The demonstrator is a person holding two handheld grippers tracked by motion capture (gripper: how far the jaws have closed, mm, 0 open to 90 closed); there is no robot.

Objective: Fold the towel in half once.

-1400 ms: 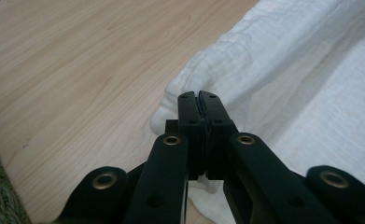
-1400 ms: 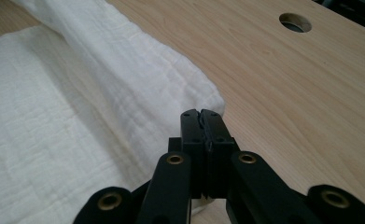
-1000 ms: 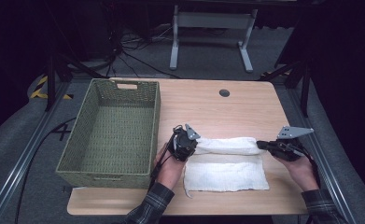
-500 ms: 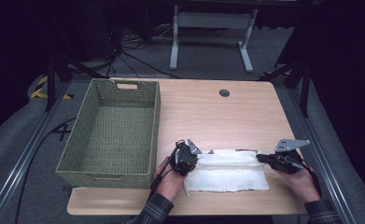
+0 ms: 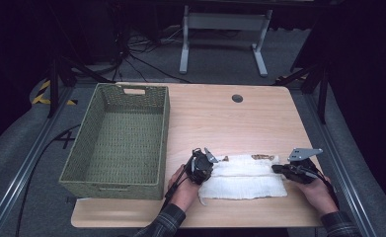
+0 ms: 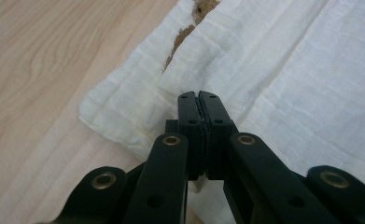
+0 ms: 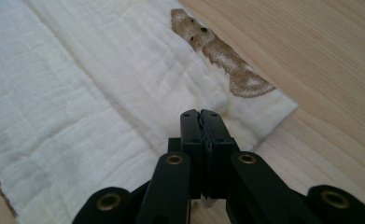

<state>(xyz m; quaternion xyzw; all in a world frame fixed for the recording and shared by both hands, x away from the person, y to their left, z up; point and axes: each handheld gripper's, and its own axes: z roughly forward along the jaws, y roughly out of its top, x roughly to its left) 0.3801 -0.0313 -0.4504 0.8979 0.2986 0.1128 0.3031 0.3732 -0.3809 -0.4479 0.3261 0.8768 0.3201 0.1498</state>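
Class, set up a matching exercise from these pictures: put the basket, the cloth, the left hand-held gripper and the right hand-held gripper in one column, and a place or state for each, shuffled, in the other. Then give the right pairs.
Things
1. basket
2. cloth
3. left hand-held gripper
4. right hand-held gripper

Places or states
A. shut, at the cloth's right end
B. empty, on the table's left side
C. shut, at the cloth's left end
D. white, folded flat near the table's front edge

Pairs: 1-B, 2-D, 3-C, 4-A
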